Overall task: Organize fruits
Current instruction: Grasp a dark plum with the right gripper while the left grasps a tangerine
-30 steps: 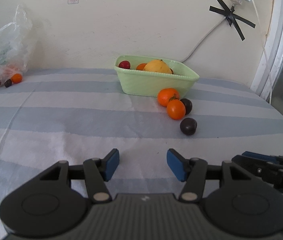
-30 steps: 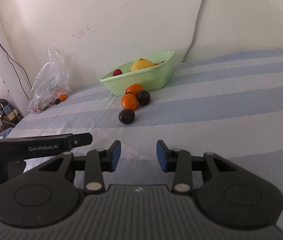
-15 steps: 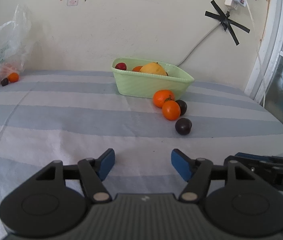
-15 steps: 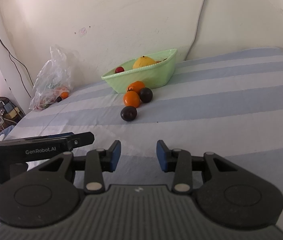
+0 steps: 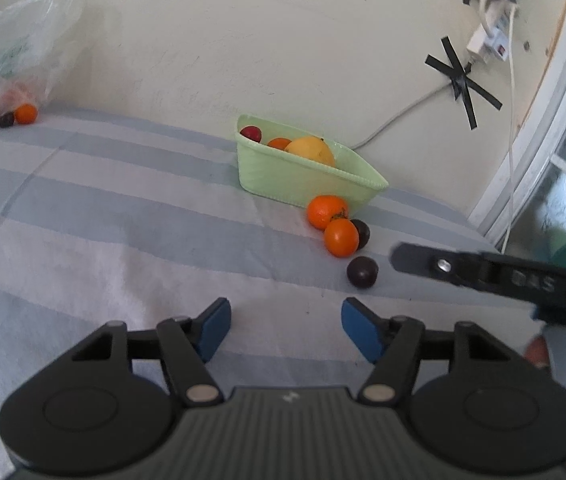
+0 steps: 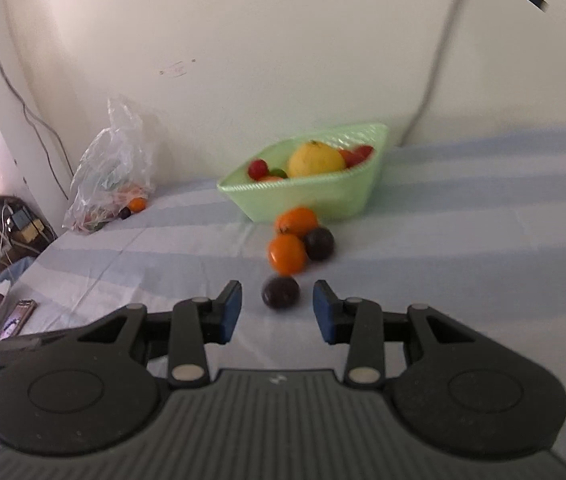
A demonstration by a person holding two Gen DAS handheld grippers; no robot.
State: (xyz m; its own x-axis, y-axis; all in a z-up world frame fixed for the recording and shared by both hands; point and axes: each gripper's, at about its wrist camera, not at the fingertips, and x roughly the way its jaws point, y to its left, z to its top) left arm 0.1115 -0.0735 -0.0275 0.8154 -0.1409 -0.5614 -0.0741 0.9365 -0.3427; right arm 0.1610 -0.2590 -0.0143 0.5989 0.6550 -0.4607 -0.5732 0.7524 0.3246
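plastic bag [image 6: 113, 176]: far left by the wall; its loose fruit could be forgotten
left gripper [image 5: 283, 326]: spread, holding nothing, jaws just widened; may crowd the other
right gripper [image 6: 277, 312]: spread, empty, lined up on the dark plum [image 6: 281, 292]; a nudge might roll it
green basket [image 6: 307, 196]: behind the oranges [image 6: 287, 254]; a careless drop could bounce out

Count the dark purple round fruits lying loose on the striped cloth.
3. One dark purple round fruit nearest the right gripper, one beside the two oranges, one by the plastic bag. More may hide inside the bag.
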